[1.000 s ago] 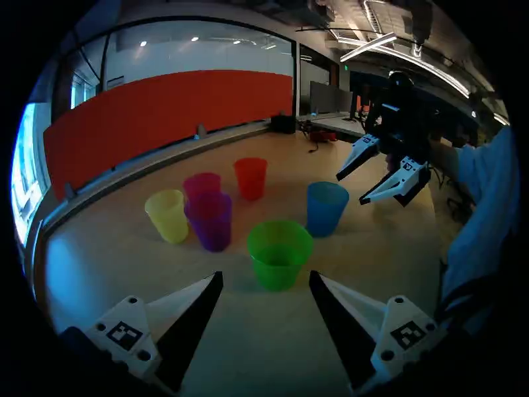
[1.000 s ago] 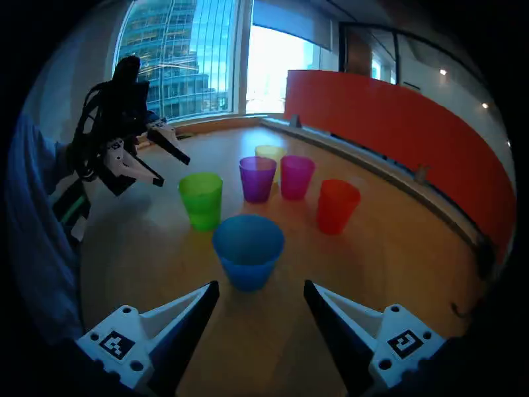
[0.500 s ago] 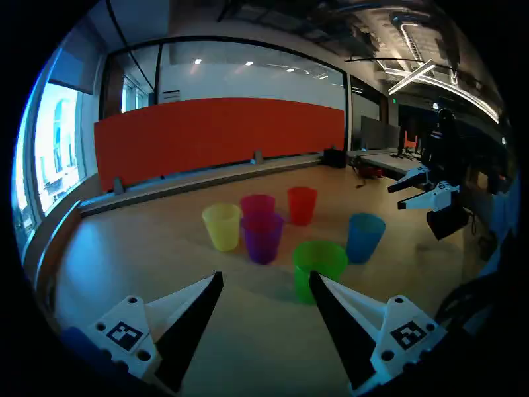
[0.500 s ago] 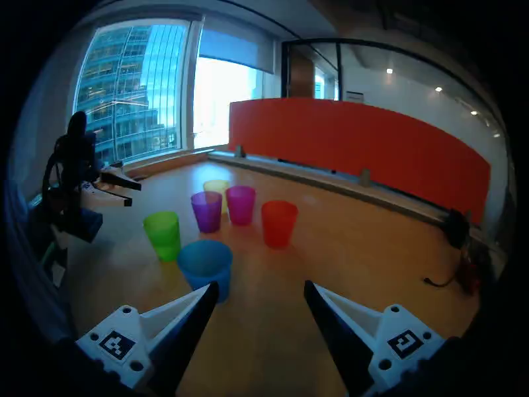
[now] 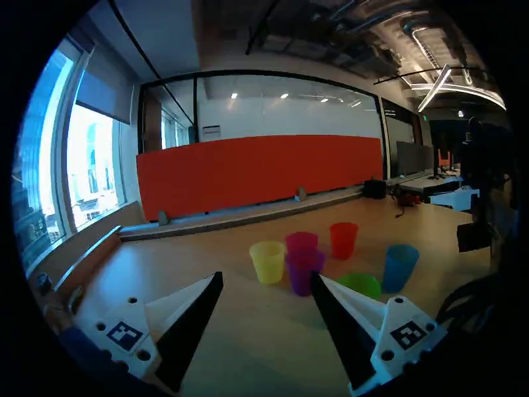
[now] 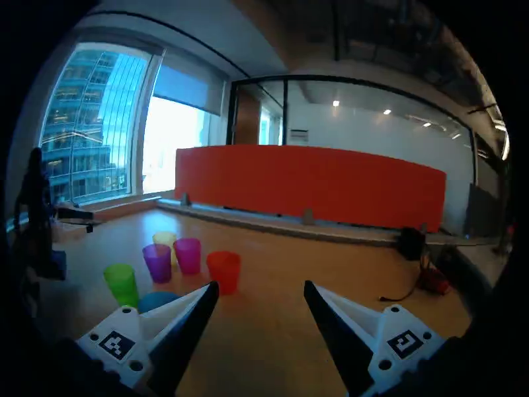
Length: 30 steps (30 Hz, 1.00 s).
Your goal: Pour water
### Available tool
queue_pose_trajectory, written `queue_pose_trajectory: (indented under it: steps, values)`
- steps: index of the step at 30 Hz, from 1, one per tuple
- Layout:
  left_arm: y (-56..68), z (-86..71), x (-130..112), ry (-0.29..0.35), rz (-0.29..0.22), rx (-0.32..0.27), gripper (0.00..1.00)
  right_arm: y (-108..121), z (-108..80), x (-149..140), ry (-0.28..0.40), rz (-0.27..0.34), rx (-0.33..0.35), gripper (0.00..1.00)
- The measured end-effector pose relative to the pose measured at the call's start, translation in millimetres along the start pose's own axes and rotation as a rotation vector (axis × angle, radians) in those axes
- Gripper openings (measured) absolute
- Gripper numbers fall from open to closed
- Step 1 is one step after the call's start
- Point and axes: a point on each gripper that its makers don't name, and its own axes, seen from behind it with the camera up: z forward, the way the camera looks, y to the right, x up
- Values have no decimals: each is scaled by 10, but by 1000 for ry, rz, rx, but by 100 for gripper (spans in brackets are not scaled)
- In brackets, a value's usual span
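The left hand-held gripper (image 5: 265,276) and right hand-held gripper (image 6: 261,284) are held wide open, empty. The cups (image 5: 303,270) are clustered lower centre-right of the left gripper view — so crowded that a neighbour could be toppled during grasping.

The table (image 5: 192,261) looks like pale wood — smooth, with a soft sheen under the window light. The purple cup (image 5: 303,271) and the blue cup (image 5: 400,266) are thin, smooth, translucent plastic. My left gripper (image 5: 264,278) and my right gripper (image 6: 259,286) are matt white plastic with dark inner faces. The far red panel (image 5: 264,169) is matt — the glass wall (image 5: 284,109) above it is glossy, mirroring ceiling lights.
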Motion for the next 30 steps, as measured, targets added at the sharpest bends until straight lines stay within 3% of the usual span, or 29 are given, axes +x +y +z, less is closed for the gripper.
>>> queue_pose_trajectory:
  steps: [9,15,23,30]
  values:
    - [-168,-18,340,105,-23,96,97,419,-33,466,165,45,-186,100]
    - [-241,-24,534,155,-47,125,97,622,-98,641,241,83,-280,100]
    - [-312,8,630,183,-45,159,97,716,-179,647,274,122,-345,99]
    - [-398,17,588,186,-55,195,97,697,-233,605,284,88,-373,99]
